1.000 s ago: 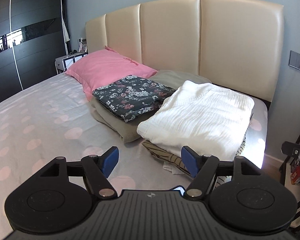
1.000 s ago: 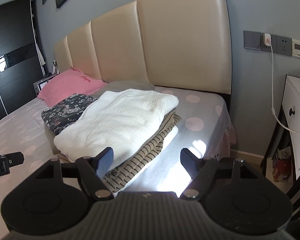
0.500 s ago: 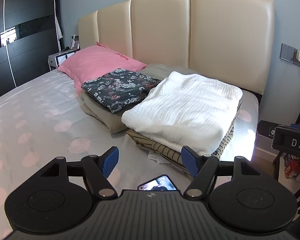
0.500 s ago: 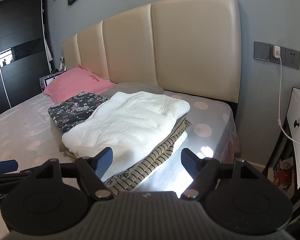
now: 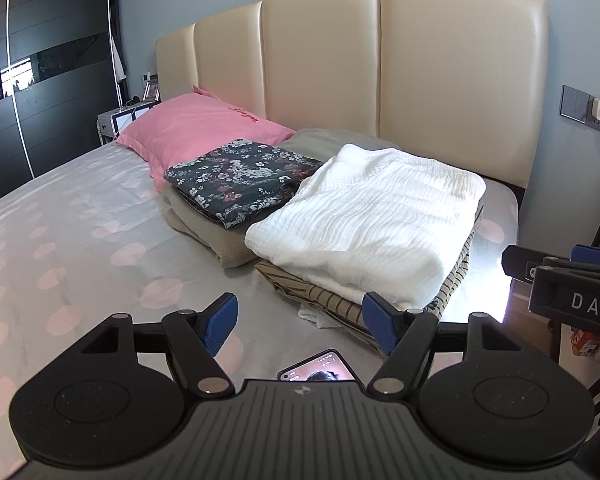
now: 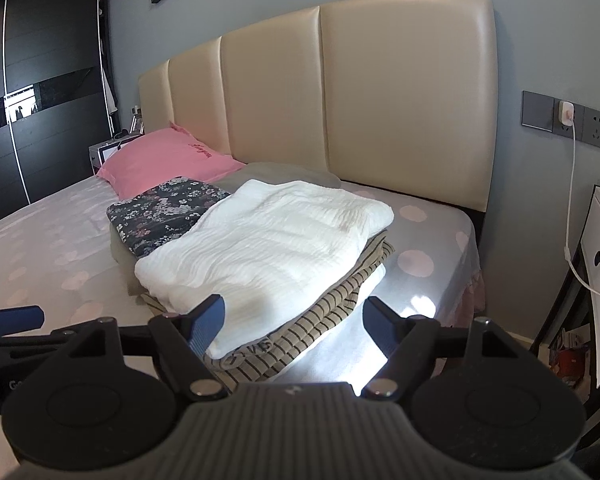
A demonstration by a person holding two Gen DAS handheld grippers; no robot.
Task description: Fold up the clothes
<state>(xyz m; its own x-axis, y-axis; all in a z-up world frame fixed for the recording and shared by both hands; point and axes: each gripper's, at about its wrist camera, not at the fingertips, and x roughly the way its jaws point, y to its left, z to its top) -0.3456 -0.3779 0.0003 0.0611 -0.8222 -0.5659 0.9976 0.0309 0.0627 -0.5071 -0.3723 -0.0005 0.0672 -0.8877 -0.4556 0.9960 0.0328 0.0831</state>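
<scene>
We hold left claw (image 5: pixel 299 322) released above the bed (image 5: pixel 80 220); folded white cloth (image 5: pixel 372 220) tops the striped pile; right claw (image 6: pixel 294 318) released. Risk: a careless grab could topple the stack.

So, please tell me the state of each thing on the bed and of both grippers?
left gripper: open, empty
right gripper: open, empty
white garment: folded, on top of striped garment
striped garment: folded, underneath
floral garment: folded, on beige garment
beige garment: folded
phone: screen lit
</scene>
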